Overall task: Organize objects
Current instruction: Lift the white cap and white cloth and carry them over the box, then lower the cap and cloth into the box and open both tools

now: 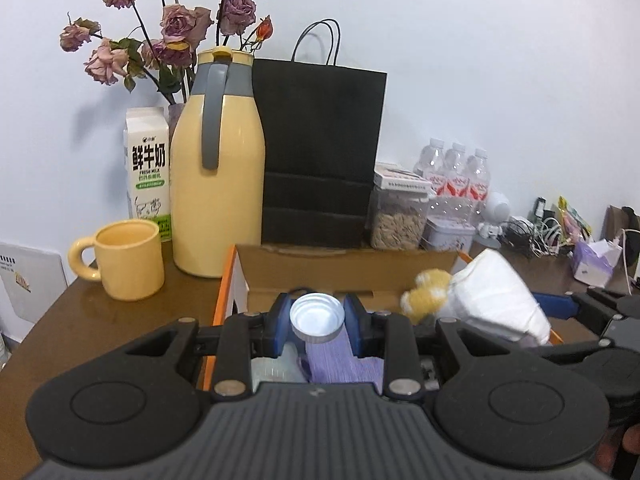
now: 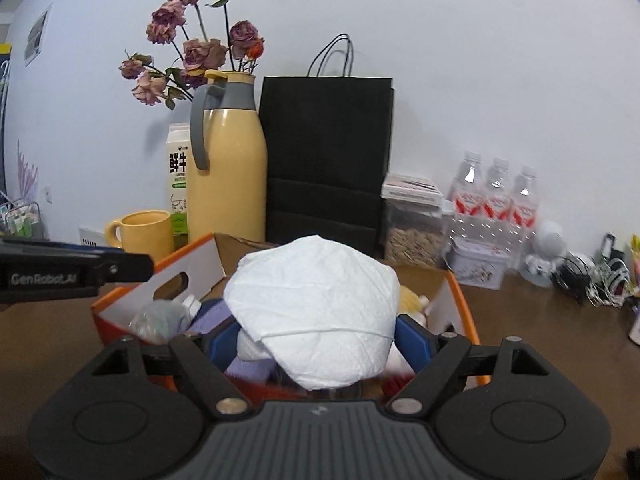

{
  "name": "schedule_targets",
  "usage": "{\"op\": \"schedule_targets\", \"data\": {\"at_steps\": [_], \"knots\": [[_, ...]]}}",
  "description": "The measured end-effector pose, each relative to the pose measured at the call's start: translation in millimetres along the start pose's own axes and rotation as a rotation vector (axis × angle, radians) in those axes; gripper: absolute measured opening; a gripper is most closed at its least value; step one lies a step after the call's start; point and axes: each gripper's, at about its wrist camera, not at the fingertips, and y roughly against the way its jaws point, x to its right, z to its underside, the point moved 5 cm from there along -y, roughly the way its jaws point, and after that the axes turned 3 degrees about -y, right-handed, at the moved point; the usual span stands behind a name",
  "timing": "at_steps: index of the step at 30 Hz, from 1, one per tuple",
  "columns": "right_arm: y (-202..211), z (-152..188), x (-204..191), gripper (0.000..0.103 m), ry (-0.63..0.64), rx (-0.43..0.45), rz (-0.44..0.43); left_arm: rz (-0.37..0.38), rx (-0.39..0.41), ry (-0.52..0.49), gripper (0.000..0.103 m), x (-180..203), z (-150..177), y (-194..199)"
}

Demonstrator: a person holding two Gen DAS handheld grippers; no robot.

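My left gripper (image 1: 317, 317) is shut on a round white cap (image 1: 317, 312), held between its blue pads above the orange cardboard box (image 1: 352, 270). Whatever hangs under the cap is hidden by the fingers. My right gripper (image 2: 318, 340) is shut on a bulky white paper-wrapped bundle (image 2: 316, 312), lifted over the same box (image 2: 466, 308). In the left wrist view that bundle (image 1: 500, 296) hangs at the right, beside a yellow plush toy (image 1: 426, 296). Inside the box lie a plastic bottle (image 2: 160, 316) and purple cloth (image 2: 212, 316). The left gripper's arm (image 2: 76, 268) reaches in from the left.
Behind the box stand a yellow jug (image 1: 220, 184), a yellow mug (image 1: 128, 260), a milk carton (image 1: 148, 168), dried roses (image 1: 176, 28) and a black paper bag (image 1: 320, 152). A seed jar (image 1: 396, 220), water bottles (image 1: 456, 176), cables (image 1: 536, 232) and a tissue box (image 1: 596, 260) crowd the right.
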Motion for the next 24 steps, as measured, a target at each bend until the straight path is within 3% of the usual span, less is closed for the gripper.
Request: {"op": "schedule_targets", "data": {"at_steps": [8, 15, 16, 18, 22, 24], "knots": [[-46, 1, 2, 0.08, -0.04, -0.01, -0.006, -0.005, -0.029, 0.028, 0.03, -6, -4, -44], [-62, 17, 10, 0.081, -0.055, -0.076, -0.03, -0.029, -0.046, -0.009, 0.03, -5, 7, -57], [-62, 17, 10, 0.081, -0.057, -0.076, -0.026, -0.033, -0.043, -0.012, 0.033, -5, 8, -56], [-60, 18, 12, 0.093, -0.063, -0.073, -0.021, -0.039, -0.036, -0.012, 0.047, -6, 8, -55], [-56, 18, 13, 0.103, -0.066, -0.063, -0.008, -0.066, -0.009, 0.001, 0.103, -8, 7, -51], [-54, 18, 12, 0.103, -0.062, -0.066, -0.014, -0.07, 0.013, 0.018, 0.103, -10, 5, -48]]}}
